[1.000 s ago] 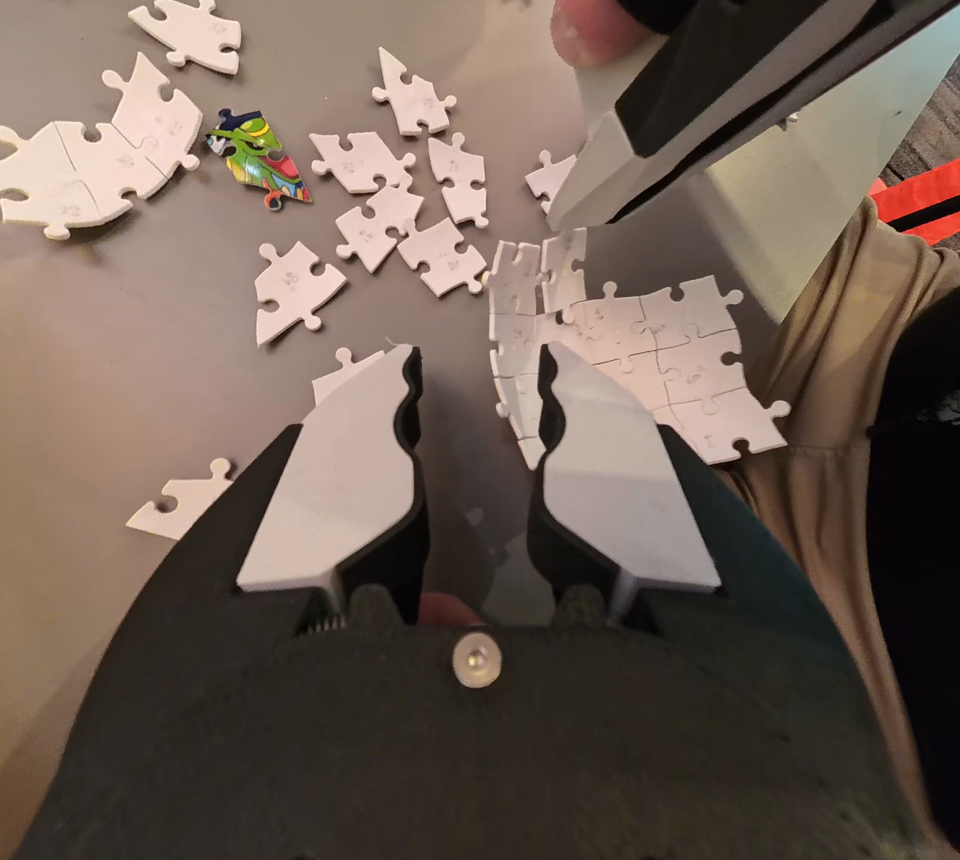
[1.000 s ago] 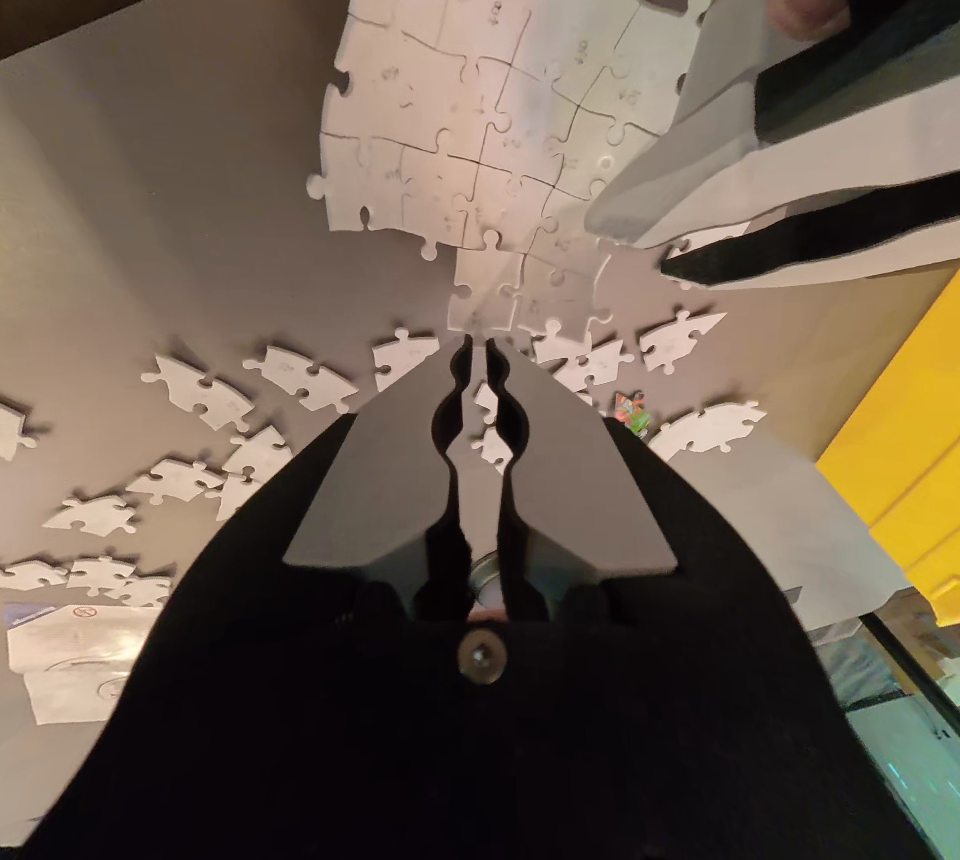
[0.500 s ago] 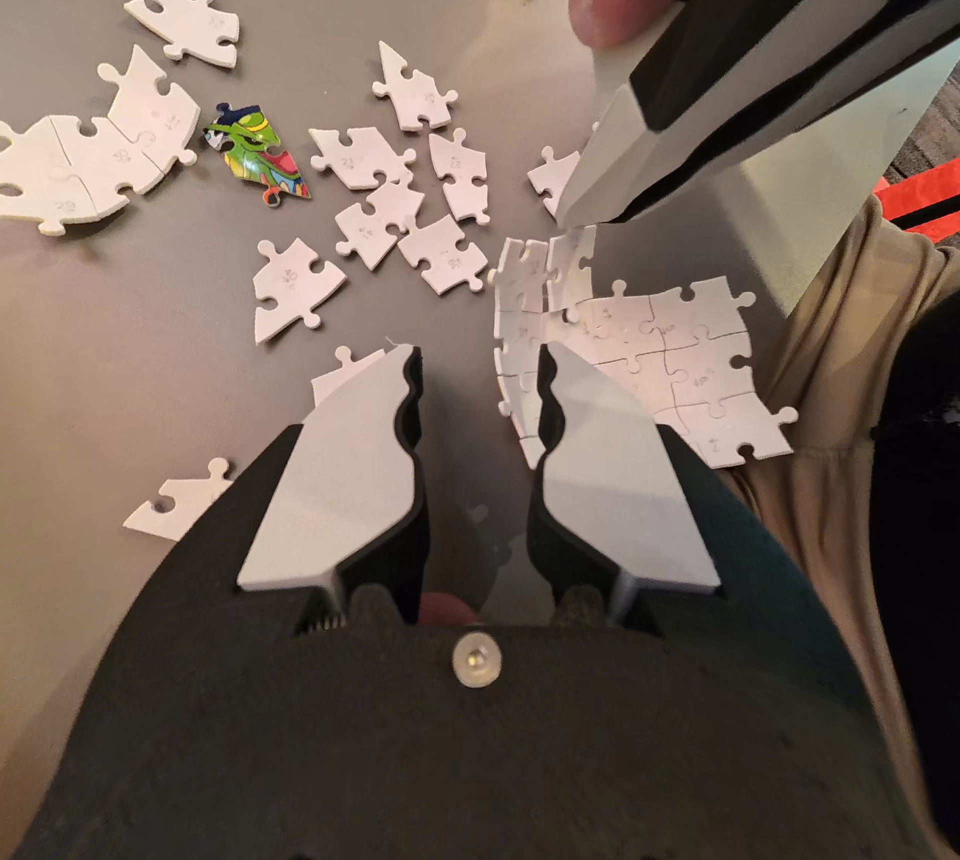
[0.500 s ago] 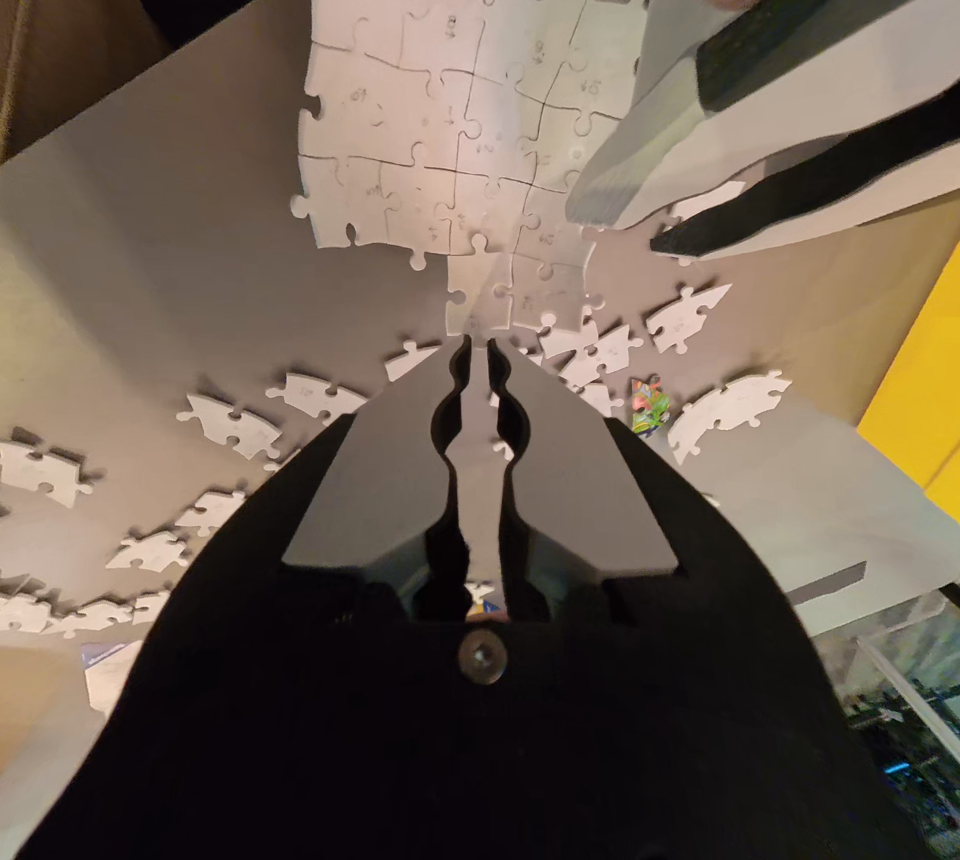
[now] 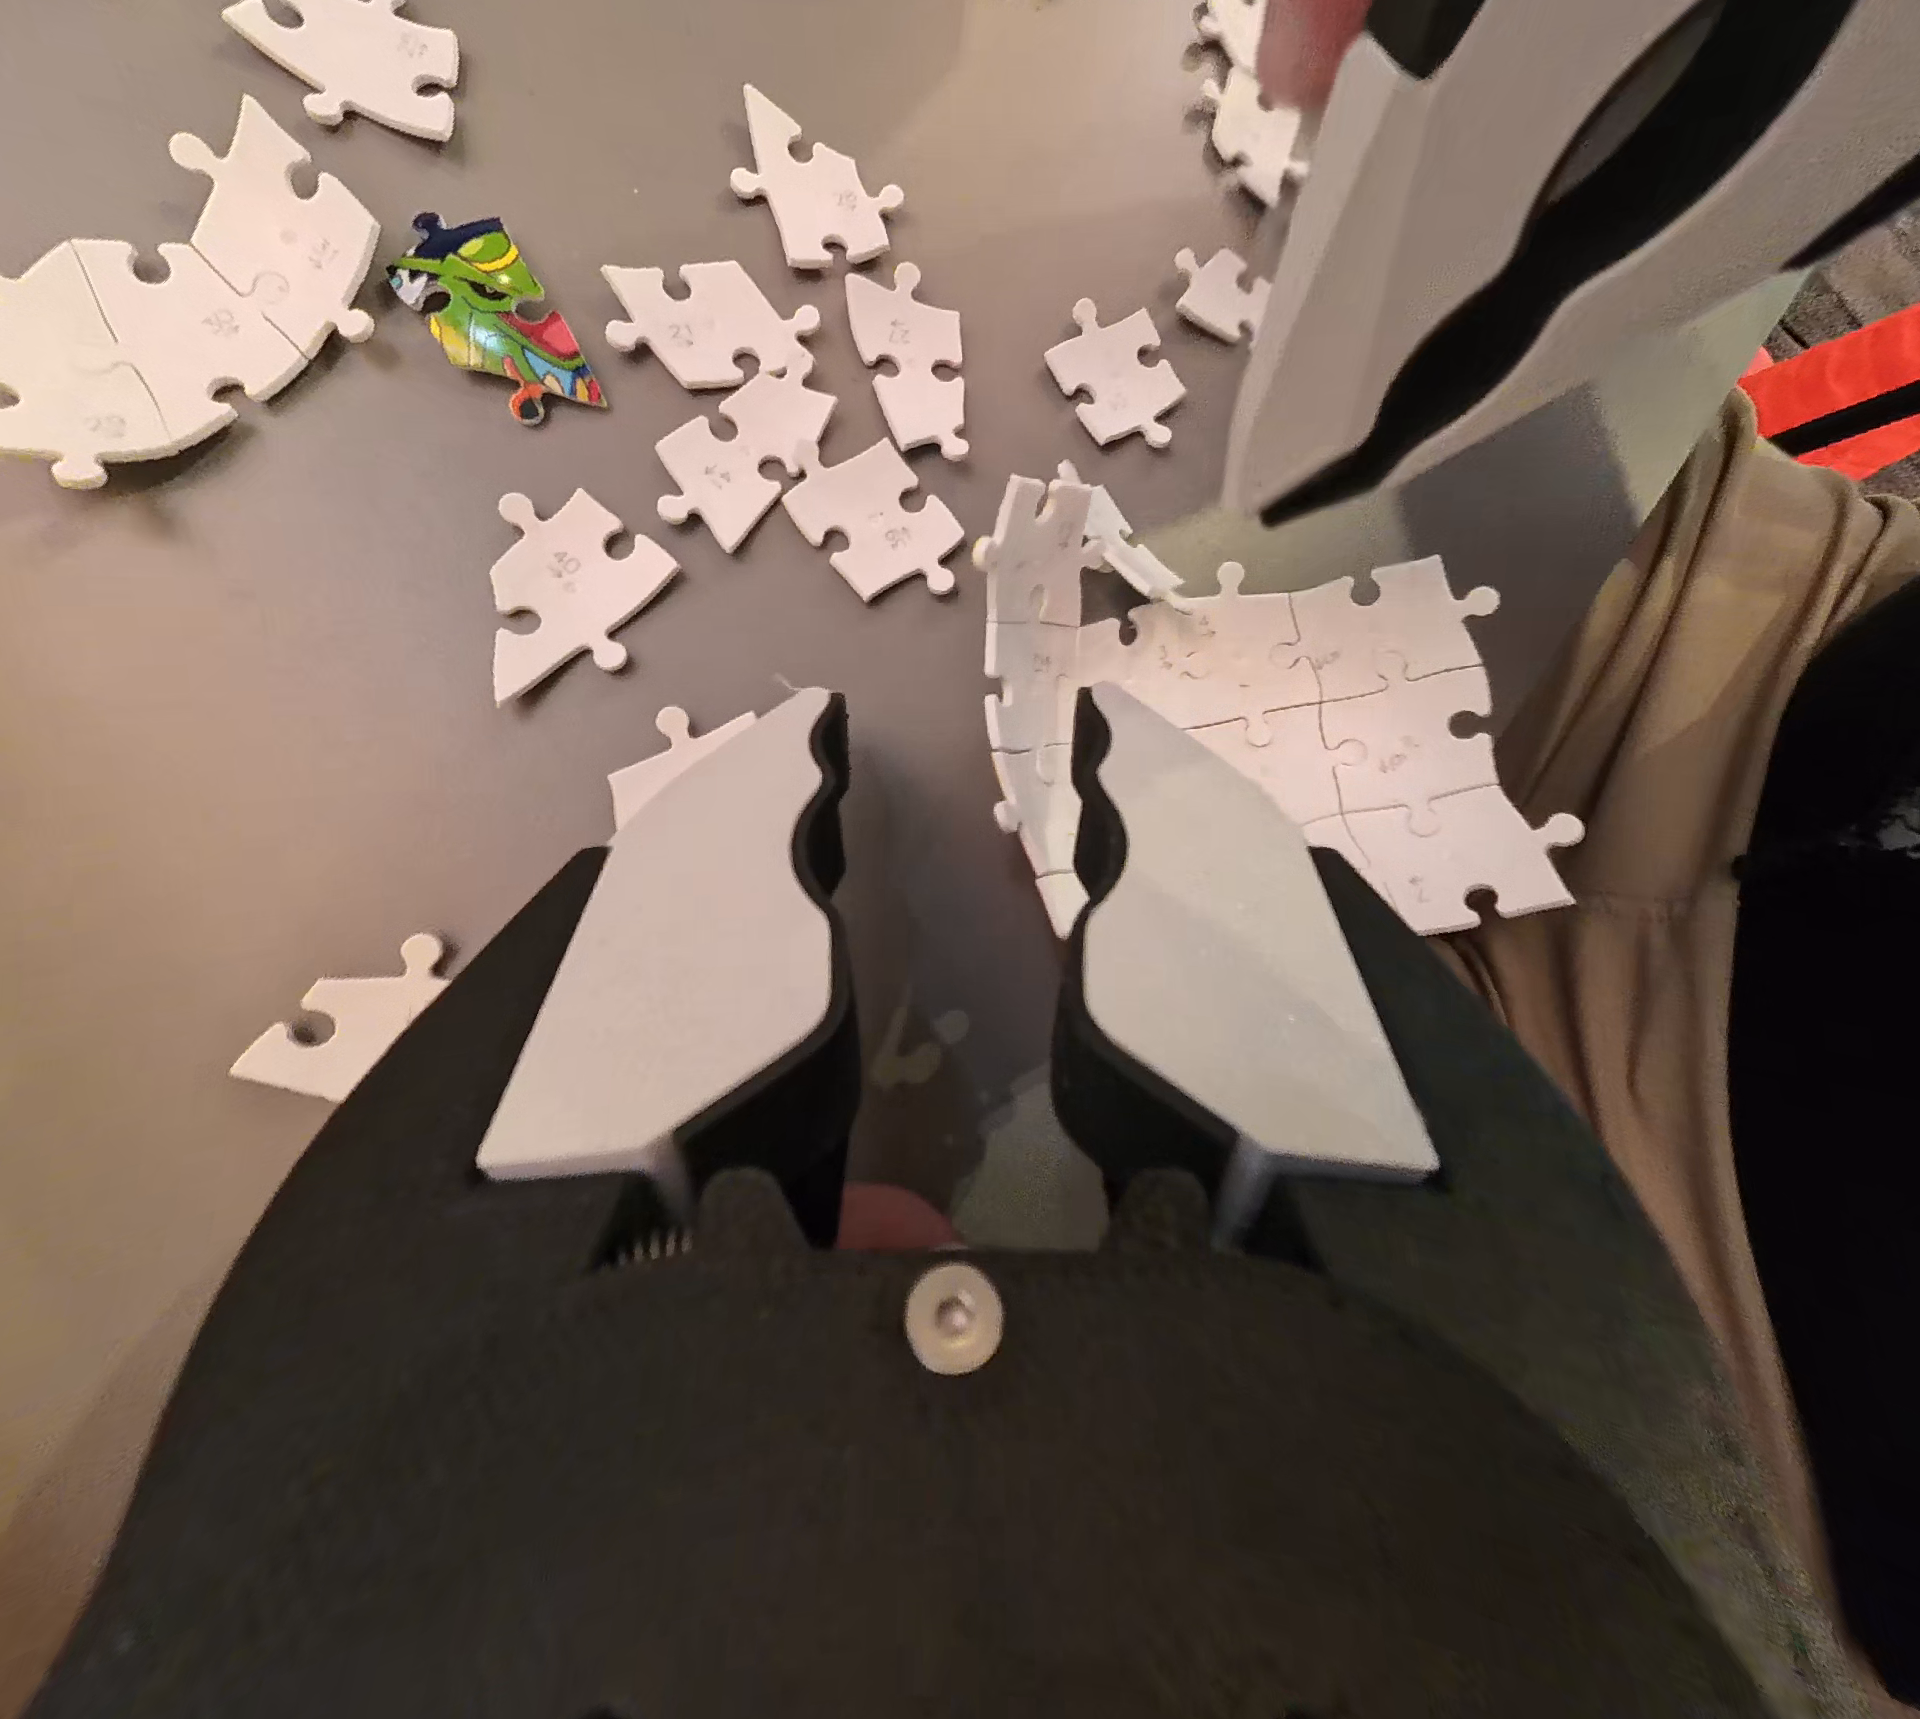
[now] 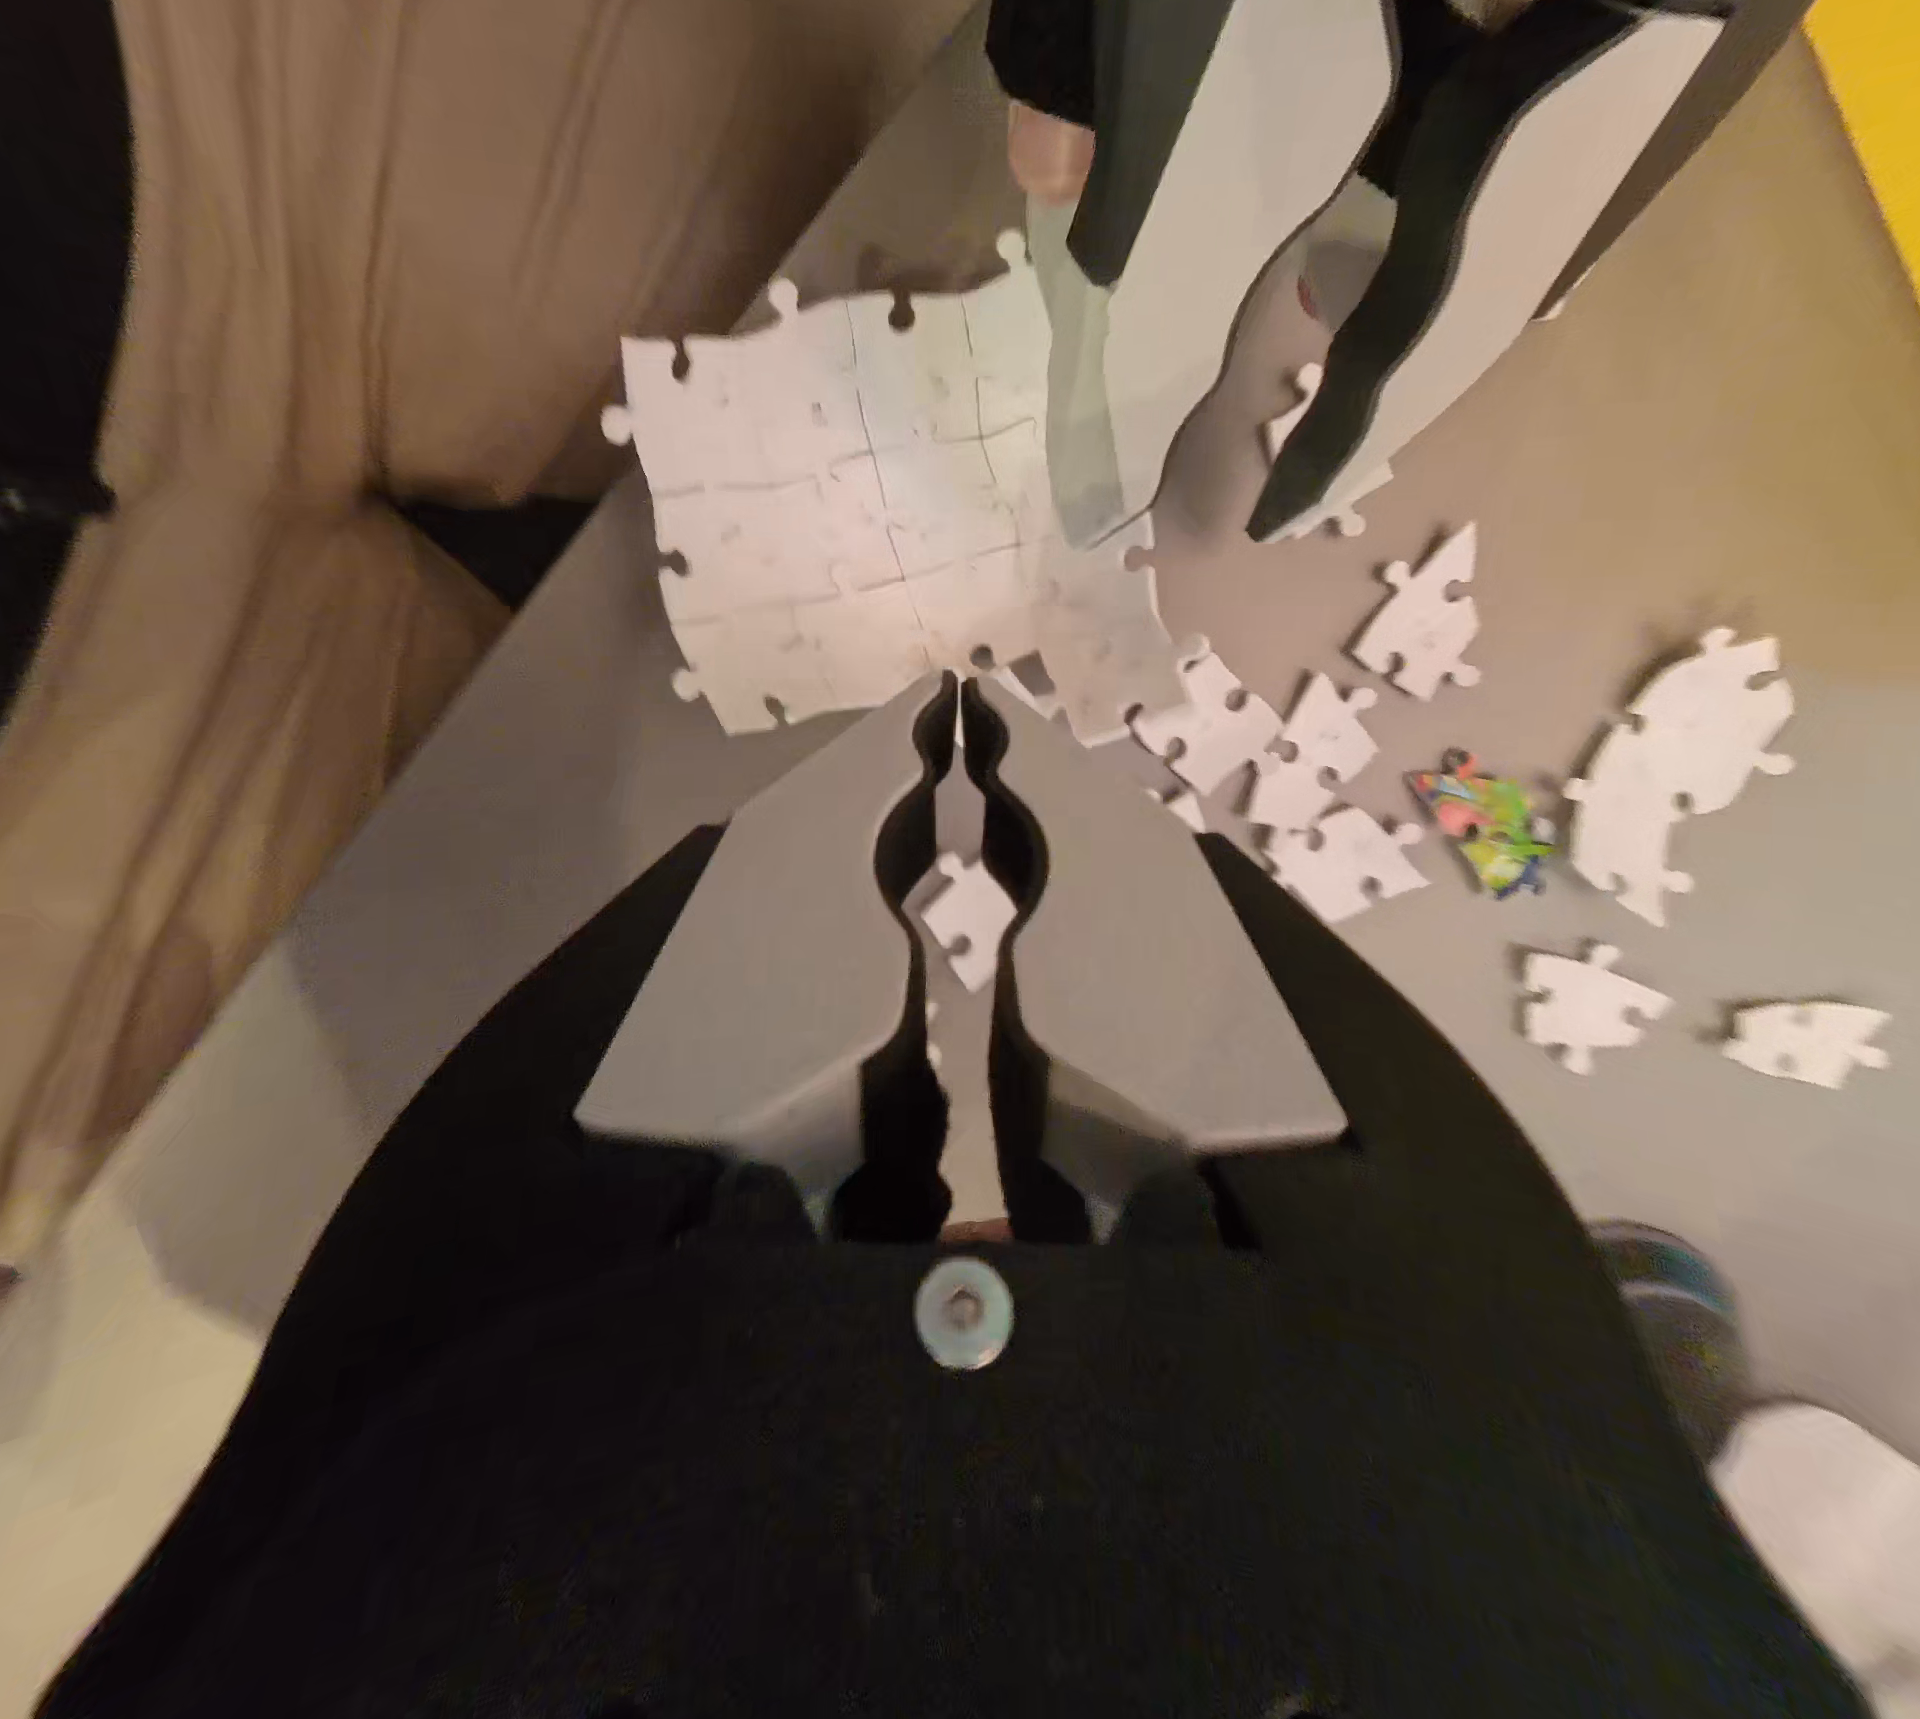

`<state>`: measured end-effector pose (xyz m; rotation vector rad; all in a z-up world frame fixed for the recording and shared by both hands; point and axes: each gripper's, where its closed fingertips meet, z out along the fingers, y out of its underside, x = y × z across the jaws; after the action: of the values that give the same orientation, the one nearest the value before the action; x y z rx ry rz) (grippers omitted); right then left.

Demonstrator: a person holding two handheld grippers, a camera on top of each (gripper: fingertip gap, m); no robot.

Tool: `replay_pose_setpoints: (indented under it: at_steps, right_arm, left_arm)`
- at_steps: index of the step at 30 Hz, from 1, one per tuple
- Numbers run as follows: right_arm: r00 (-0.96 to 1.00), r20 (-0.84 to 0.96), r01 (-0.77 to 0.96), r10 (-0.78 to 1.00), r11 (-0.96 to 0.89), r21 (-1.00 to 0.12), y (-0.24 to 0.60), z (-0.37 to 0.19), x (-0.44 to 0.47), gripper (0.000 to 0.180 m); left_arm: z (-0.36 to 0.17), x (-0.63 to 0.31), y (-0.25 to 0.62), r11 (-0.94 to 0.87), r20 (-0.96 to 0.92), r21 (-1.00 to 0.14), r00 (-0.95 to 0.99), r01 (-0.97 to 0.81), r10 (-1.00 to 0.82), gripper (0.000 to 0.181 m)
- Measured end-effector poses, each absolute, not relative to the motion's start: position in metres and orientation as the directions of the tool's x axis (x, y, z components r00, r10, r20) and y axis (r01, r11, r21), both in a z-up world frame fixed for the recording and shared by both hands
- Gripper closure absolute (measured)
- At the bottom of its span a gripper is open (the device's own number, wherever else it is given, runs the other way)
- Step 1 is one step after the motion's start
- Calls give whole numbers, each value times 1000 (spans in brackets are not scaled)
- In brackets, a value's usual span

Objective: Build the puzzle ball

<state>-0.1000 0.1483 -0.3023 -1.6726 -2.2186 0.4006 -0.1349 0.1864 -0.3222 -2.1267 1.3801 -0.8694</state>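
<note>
While the right gripper (image 6: pixel 958 695) seemingly pinches the curved panel (image 6: pixel 831 516), left gripper (image 5: pixel 956 713) jaws gape empty.

Small grey marks, printed or written, stand on the white backs of the puzzle pieces. Ahead of the left hand-held gripper (image 5: pixel 951 713) and to its left, each loose piece on the bench (image 5: pixel 260 734) carries one short mark, for example the wedge piece (image 5: pixel 569 589) and the two joined pieces (image 5: pixel 707 324). The curved strip (image 5: pixel 187 319) far to the left bears several. The assembled panel (image 5: pixel 1351 734), just to the right of this gripper's right finger, has one mark on each piece. The coloured piece (image 5: pixel 499 319) shows only a picture. In the right wrist view the marks are too blurred to read.
</note>
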Motion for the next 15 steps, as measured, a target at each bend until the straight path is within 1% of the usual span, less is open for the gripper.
replay_pose_setpoints:
  at_steps: [1,6,9,15]
  right_arm:
    - [-224,72,864,972,232,-447,147,-305,-102,180]
    - [-121,70,863,990,140,-486,154,-320,-104,180]
    - [-112,94,873,989,143,-467,157,-324,-100,180]
    - [-78,93,878,993,113,-465,159,-331,-99,180]
  left_arm:
    - [-322,-135,186,-393,259,-669,298,-631,-919,139]
    - [-323,-134,185,-393,257,-661,299,-639,-919,140]
    - [-322,-134,185,-392,255,-662,300,-639,-919,139]
    - [-323,-130,183,-391,264,-656,290,-645,-920,139]
